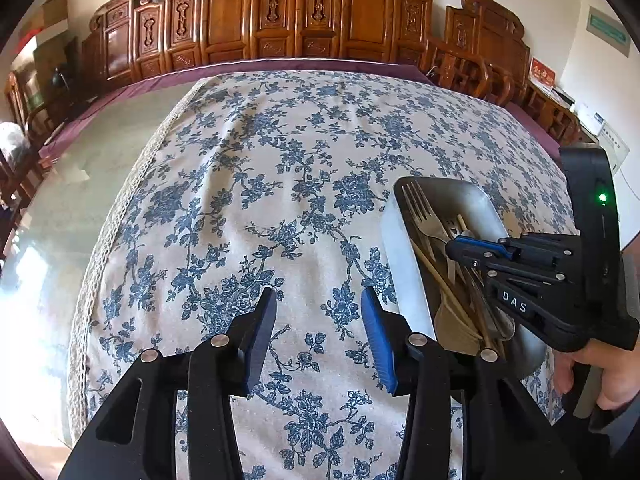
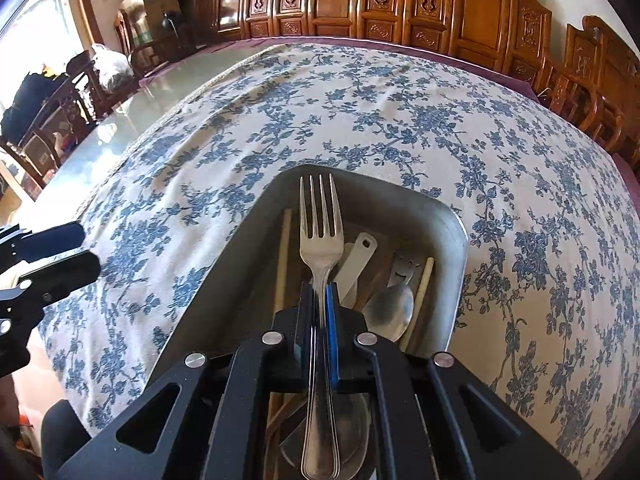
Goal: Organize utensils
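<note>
A metal tray [image 2: 448, 224] sits on the floral tablecloth and holds several utensils: a spoon [image 2: 390, 312], wooden chopsticks [image 2: 422, 296], a white utensil handle [image 2: 356, 264]. My right gripper [image 2: 320, 300] is shut on a silver fork [image 2: 322, 240], tines pointing forward over the tray. In the left wrist view the tray [image 1: 390, 236] is at the right with the fork [image 1: 422, 212] and the right gripper [image 1: 460, 246] over it. My left gripper [image 1: 318, 312] is open and empty above the cloth, left of the tray.
The blue floral tablecloth [image 1: 280, 168] covers most of the table; bare glass tabletop [image 1: 80, 184] lies to the left. Carved wooden chairs [image 1: 280, 12] line the far side. More chairs and bags [image 2: 60, 96] stand at the left.
</note>
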Demonstrator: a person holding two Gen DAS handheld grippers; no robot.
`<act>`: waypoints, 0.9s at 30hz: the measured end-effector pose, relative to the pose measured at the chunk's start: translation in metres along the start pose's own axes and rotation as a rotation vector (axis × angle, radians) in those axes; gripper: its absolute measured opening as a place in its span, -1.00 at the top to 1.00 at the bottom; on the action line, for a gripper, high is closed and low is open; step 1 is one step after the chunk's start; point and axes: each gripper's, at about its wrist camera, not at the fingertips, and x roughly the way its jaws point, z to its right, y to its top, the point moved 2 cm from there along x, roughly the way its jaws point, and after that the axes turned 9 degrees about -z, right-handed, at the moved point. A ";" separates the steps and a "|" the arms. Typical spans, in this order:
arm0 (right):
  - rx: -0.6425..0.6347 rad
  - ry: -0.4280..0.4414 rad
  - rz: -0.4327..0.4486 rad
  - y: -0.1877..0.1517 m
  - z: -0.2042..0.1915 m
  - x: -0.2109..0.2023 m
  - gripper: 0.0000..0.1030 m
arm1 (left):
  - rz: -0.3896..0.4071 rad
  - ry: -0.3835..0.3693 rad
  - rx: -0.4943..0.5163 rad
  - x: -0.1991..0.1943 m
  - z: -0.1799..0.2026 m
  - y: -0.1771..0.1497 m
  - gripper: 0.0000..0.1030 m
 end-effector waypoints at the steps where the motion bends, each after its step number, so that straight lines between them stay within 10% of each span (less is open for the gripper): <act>1: 0.001 0.002 -0.004 0.001 0.001 0.001 0.84 | 0.000 0.001 -0.001 0.000 0.000 0.000 0.18; 22: -0.032 0.054 0.148 -0.034 0.006 -0.071 0.81 | 0.030 0.011 0.008 -0.020 0.025 -0.003 -0.05; 27: 0.016 0.034 0.224 -0.059 0.025 -0.115 0.17 | 0.049 0.016 0.017 -0.036 0.042 -0.009 -0.41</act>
